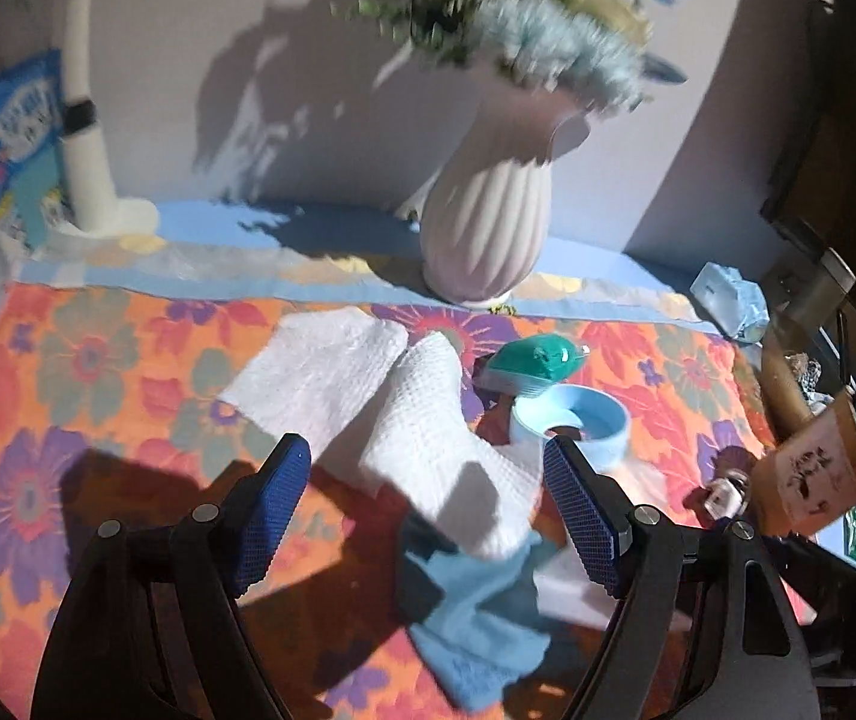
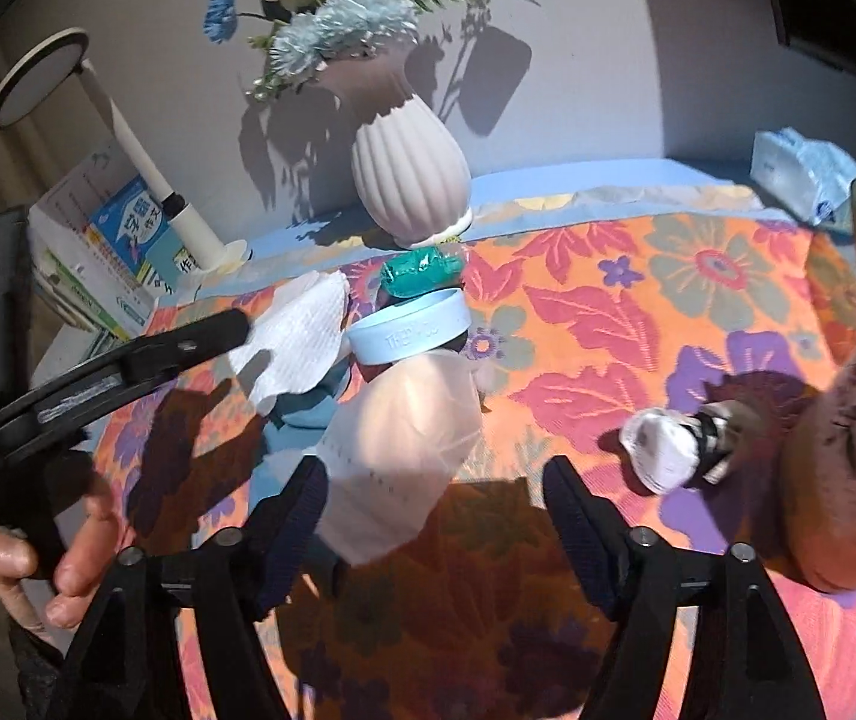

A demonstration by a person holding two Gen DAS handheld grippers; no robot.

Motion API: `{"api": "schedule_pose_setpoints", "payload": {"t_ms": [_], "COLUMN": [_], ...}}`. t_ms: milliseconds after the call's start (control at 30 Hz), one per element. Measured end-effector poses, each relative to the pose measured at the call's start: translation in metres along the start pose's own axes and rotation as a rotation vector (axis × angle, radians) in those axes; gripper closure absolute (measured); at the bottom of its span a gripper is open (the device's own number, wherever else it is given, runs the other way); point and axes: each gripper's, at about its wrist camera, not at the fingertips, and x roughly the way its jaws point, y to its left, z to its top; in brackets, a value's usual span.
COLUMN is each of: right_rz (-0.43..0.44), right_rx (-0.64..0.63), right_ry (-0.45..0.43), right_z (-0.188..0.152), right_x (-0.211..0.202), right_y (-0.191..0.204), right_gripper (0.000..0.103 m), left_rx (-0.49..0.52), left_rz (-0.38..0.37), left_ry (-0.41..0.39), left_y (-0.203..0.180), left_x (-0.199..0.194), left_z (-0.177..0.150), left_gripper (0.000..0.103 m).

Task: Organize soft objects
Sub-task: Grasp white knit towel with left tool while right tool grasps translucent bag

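Observation:
A white waffle-weave cloth (image 1: 428, 420) lies crumpled on the floral tablecloth (image 1: 98, 372), partly over a light blue cloth (image 1: 481, 612). My left gripper (image 1: 428, 516) is open, its blue pads on either side of the white cloth's near end. In the right wrist view the white cloth (image 2: 302, 336) and blue cloth (image 2: 308, 414) lie left of centre. A white face mask (image 2: 404, 444) lies just ahead of my open right gripper (image 2: 433, 534). A rolled white sock (image 2: 667, 444) lies to the right.
A ribbed white vase (image 1: 487, 222) of flowers stands at the back. A light blue ring (image 1: 583, 420) and a green pouch (image 1: 529, 360) lie by the cloths. A tissue pack (image 2: 805, 180), a lamp (image 2: 146, 168), books (image 2: 98, 252) and a wooden piece (image 2: 847, 450) border the table.

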Motion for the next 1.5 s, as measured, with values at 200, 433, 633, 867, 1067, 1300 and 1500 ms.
{"api": "schedule_pose_setpoints", "payload": {"t_ms": [200,433,633,867,1067,1300,1500], "right_rz": [0.03,0.041,0.026,0.033,0.071,0.083,0.078], "right_rx": [0.037,0.039,0.026,0.005,-0.024,-0.045,-0.063], "right_ry": [0.021,0.037,0.027,-0.005,-0.049,-0.043,-0.03], "right_z": [0.004,0.01,0.015,0.012,0.002,-0.017,-0.027], "right_x": [0.024,0.045,0.054,0.048,0.028,0.009,0.005], "right_y": [-0.006,-0.004,0.004,0.007,0.009,0.008,0.01], "right_gripper": [0.024,0.023,0.038,0.057,0.058,0.058,0.058], "left_rx": [-0.024,-0.111,-0.133,-0.211,-0.273,-0.281,-0.219], "left_rz": [-0.017,-0.108,-0.108,-0.18,-0.293,-0.156,0.029], "left_ry": [0.033,0.066,-0.009,-0.07,-0.079,0.003,0.065], "left_y": [0.012,0.03,0.032,0.049,0.055,0.051,0.064], "left_x": [0.034,0.046,0.03,0.016,-0.01,-0.043,0.0], "left_z": [-0.002,-0.006,-0.006,-0.005,-0.019,-0.046,-0.052], "left_gripper": [0.034,0.091,0.093,0.093,0.093,0.093,0.078]}}
